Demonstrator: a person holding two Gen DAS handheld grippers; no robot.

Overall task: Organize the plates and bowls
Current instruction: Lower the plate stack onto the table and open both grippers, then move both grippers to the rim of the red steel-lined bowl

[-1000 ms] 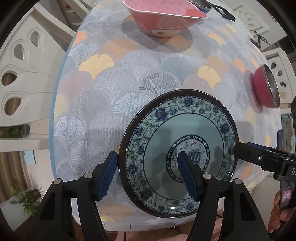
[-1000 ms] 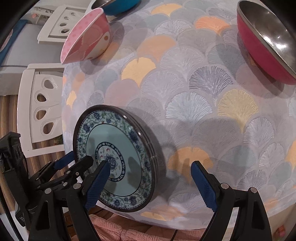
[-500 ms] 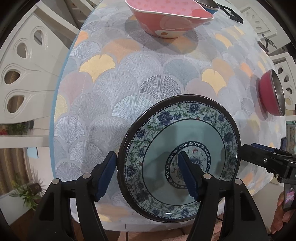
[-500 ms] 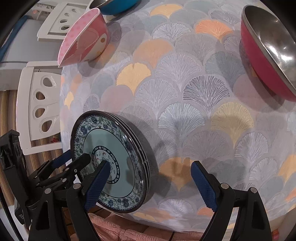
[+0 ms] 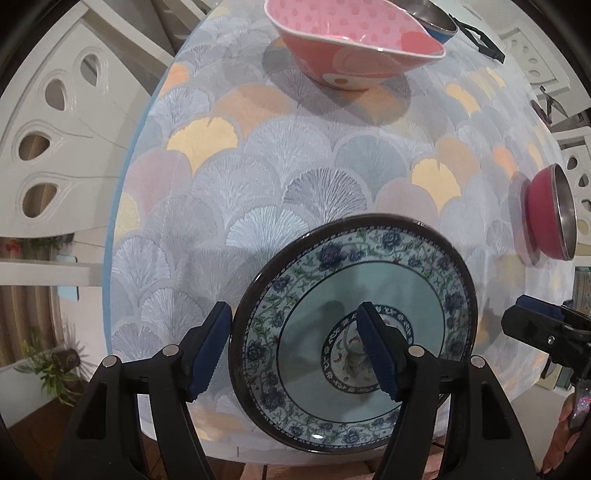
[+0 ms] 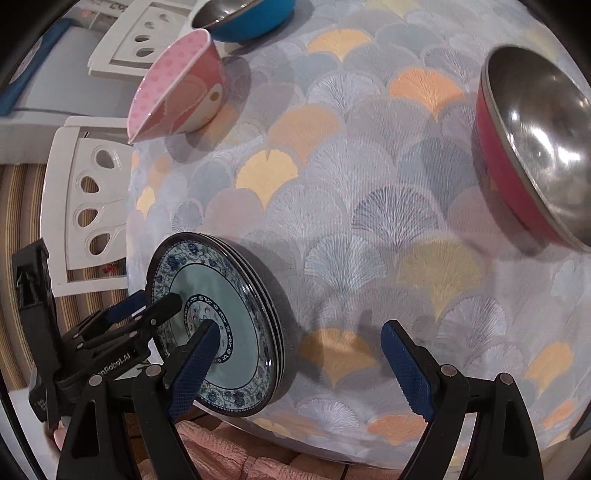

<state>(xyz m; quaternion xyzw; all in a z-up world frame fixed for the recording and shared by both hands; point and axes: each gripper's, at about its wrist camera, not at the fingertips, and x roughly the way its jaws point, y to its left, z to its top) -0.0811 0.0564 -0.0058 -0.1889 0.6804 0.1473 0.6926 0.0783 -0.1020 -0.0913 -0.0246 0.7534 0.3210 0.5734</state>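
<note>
Plates sit stacked beneath the left gripper, its pads apart astride the rim.

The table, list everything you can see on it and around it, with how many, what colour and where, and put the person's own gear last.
plates: a stack, at least three rims showing, blue floral with dark rims, near edge of table
pink bowl: one, pink with dots, far side
red bowl: one, red outside, steel inside, right side
blue bowl: one, blue outside, steel inside, behind the pink bowl
tablecloth: one, grey with orange and yellow fans, covers table
chairs: several, white with cutouts, around table
plant: one, green, on the floor at left
left gripper: black, blue fingers, open astride the plates' rim
right gripper: black, blue fingers, open over the cloth beside the plates
</note>
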